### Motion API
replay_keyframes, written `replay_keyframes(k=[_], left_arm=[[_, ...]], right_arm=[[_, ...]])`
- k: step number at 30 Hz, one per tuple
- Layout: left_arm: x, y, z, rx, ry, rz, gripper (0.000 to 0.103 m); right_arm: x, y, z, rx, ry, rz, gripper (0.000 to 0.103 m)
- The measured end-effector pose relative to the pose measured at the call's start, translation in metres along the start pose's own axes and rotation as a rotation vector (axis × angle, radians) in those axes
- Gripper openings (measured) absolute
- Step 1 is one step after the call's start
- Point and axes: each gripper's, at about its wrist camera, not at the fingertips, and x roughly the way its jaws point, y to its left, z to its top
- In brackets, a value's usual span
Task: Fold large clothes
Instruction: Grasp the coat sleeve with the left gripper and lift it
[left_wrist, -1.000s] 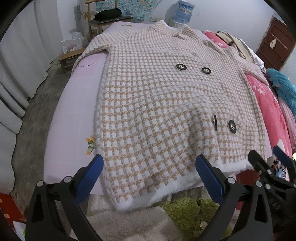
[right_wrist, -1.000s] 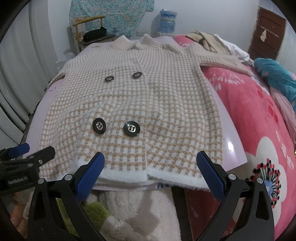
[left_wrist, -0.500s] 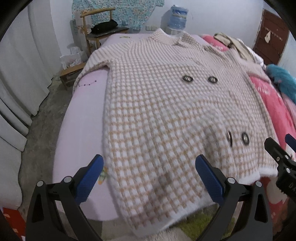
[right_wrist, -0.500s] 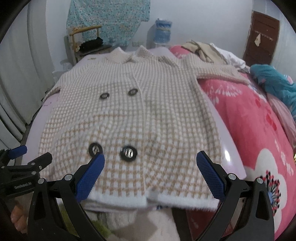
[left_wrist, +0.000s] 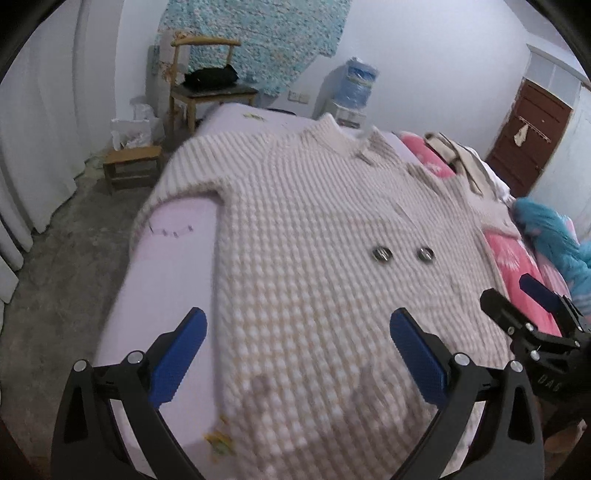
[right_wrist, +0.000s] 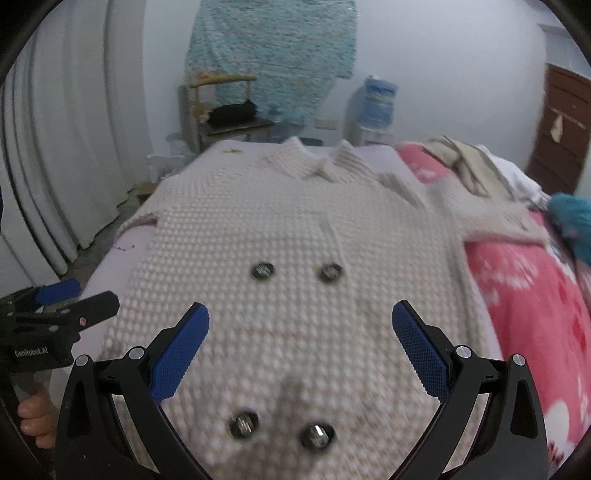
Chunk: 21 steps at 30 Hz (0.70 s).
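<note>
A large white-and-tan checked coat (left_wrist: 314, 258) (right_wrist: 295, 240) lies spread flat, front side up, on a bed with a lilac sheet (left_wrist: 166, 266). Its collar points to the far wall and dark round buttons (right_wrist: 263, 270) run down the front. My left gripper (left_wrist: 297, 334) hovers open over the coat's left lower part, holding nothing. My right gripper (right_wrist: 301, 328) hovers open over the coat's middle, between the upper and lower button pairs, also holding nothing. Each gripper shows at the edge of the other's view. Both views are motion-blurred.
A pink flowered blanket (right_wrist: 535, 295) covers the bed's right side, with beige clothes (right_wrist: 465, 158) and a teal garment (left_wrist: 554, 236) on it. A wooden chair (left_wrist: 207, 88), a low stool (left_wrist: 129, 162), a water dispenser (left_wrist: 354, 88) and a brown door (left_wrist: 524, 140) stand beyond.
Both grippers have moved forward from the coat's hem, up over its body. The hem and the floor rug have dropped out of view. Both stay open.
</note>
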Motion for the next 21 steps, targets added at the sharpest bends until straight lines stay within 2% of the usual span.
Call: replay_keyframes(k=[2, 5, 9, 12, 13, 16, 19, 21], left_arm=[[0.001, 0.012, 0.011, -0.015, -0.037, 0.015, 0.098], [0.003, 0.044, 0.031, -0.073, -0.067, 0.077, 0.098], [0.017, 0.109, 0.056, -0.263, -0.047, 0.097, 0.098], [0.037, 0.162, 0.060, -0.457, 0.017, 0.022, 0.097], [0.044, 0.177, 0.058, -0.522, 0.036, -0.025, 0.097], [0.080, 0.230, 0.043, -0.813, 0.109, -0.201, 0.093], [0.115, 0.269, 0.019, -1.082, 0.165, -0.309, 0.087], [0.134, 0.287, 0.009, -1.172, 0.186, -0.359, 0.087]], right_arm=[[0.010, 0.007, 0.008, -0.007, 0.000, 0.030, 0.095], [0.025, 0.015, 0.019, -0.020, 0.006, 0.080, 0.095], [0.045, 0.026, 0.025, -0.032, 0.030, 0.120, 0.095], [0.057, 0.032, 0.025, -0.038, 0.061, 0.140, 0.095], [0.059, 0.034, 0.024, -0.041, 0.068, 0.142, 0.095], [0.067, 0.040, 0.021, -0.055, 0.092, 0.139, 0.095], [0.075, 0.042, 0.020, -0.051, 0.110, 0.127, 0.095], [0.079, 0.042, 0.021, -0.047, 0.117, 0.116, 0.095]])
